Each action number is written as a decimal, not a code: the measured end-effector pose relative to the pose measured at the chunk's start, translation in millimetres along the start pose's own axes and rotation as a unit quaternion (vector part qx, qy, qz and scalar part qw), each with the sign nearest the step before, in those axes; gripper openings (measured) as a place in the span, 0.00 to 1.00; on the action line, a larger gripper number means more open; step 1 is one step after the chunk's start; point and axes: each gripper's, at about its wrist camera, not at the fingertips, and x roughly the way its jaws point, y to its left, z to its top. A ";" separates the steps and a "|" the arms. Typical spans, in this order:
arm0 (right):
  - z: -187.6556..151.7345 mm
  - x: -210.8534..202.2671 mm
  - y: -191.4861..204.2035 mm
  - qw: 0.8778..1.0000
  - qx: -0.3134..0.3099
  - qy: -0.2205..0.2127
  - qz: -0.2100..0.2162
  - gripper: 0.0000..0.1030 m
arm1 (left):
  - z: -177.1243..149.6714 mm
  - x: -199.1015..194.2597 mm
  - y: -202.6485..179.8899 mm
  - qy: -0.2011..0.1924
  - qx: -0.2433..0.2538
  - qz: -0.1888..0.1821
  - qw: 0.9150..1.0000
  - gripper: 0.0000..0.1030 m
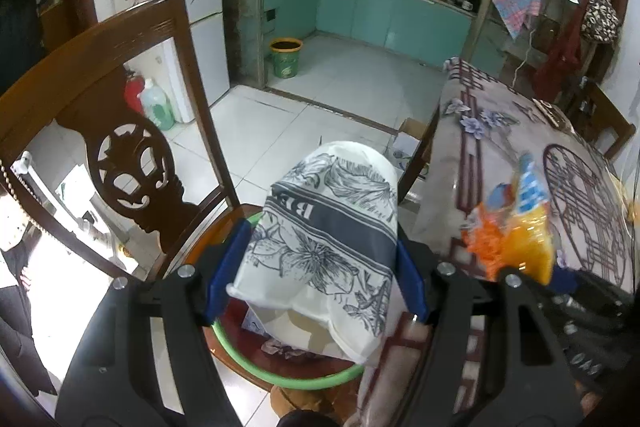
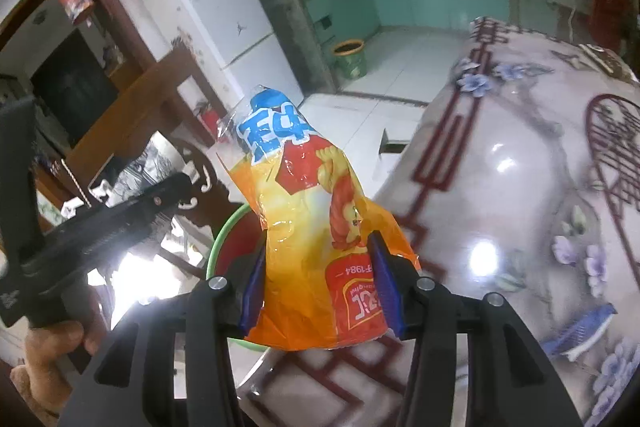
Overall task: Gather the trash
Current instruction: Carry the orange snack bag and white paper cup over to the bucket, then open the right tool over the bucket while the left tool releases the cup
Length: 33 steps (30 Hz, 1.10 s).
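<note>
Claws (image 1: 316,275) (image 2: 320,283) angled downward, gripping wrappers.

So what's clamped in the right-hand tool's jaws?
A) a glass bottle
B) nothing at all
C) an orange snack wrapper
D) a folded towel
C: in the right wrist view the blue jaws press on both sides of the orange snack wrapper, above the green-rimmed bin.

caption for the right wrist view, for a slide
Right gripper clamps an orange snack bag above the green-rimmed bin, beside the floral-clothed table.
</note>
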 end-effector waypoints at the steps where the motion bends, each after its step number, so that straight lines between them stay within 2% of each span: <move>1: -0.3 7.7 3.5 1.000 -0.004 0.007 0.001 0.45 | -0.5 0.8 2.3 0.001 -0.001 0.000 1.000 0.63; 10: -4.9 40.3 24.5 0.999 -0.028 0.036 -0.007 0.45 | -1.8 2.9 9.8 0.007 -0.011 -0.005 1.000 0.63; 14: -1.2 43.5 29.4 0.999 -0.033 0.034 0.002 0.48 | -0.7 3.1 13.7 0.005 -0.017 -0.008 1.000 0.64; 16: 1.2 43.2 32.1 0.999 -0.038 0.027 -0.001 0.54 | 0.5 1.9 16.1 0.003 -0.024 -0.009 1.000 0.68; 20: 5.6 40.2 35.3 0.999 -0.051 0.016 -0.011 0.55 | 3.2 -1.8 17.2 -0.002 -0.035 -0.011 0.999 0.68; 22: 5.8 36.1 33.8 0.998 -0.054 0.011 -0.022 0.62 | 3.8 -2.1 16.4 -0.002 -0.035 -0.009 0.999 0.74; 25: 5.5 22.8 25.3 0.998 -0.054 -0.002 -0.036 0.65 | 4.8 -5.8 10.0 -0.011 -0.034 -0.008 0.999 0.85; 27: 3.8 7.7 14.3 0.997 -0.052 -0.014 -0.047 0.73 | 6.0 -7.5 2.9 -0.013 -0.033 -0.015 0.999 0.89; 29: 2.0 -16.9 -2.4 0.996 -0.055 -0.037 -0.066 0.75 | 7.6 -11.7 -10.1 -0.020 -0.031 -0.030 0.999 0.92; 31: 0.2 -39.8 -17.1 0.993 -0.061 -0.054 -0.089 0.88 | 10.1 -17.9 -30.2 -0.033 -0.025 -0.047 0.998 0.95; 33: -2.2 -64.5 -32.2 0.989 -0.065 -0.076 -0.106 0.93 | 12.9 -25.1 -55.6 -0.047 -0.013 -0.071 0.996 0.95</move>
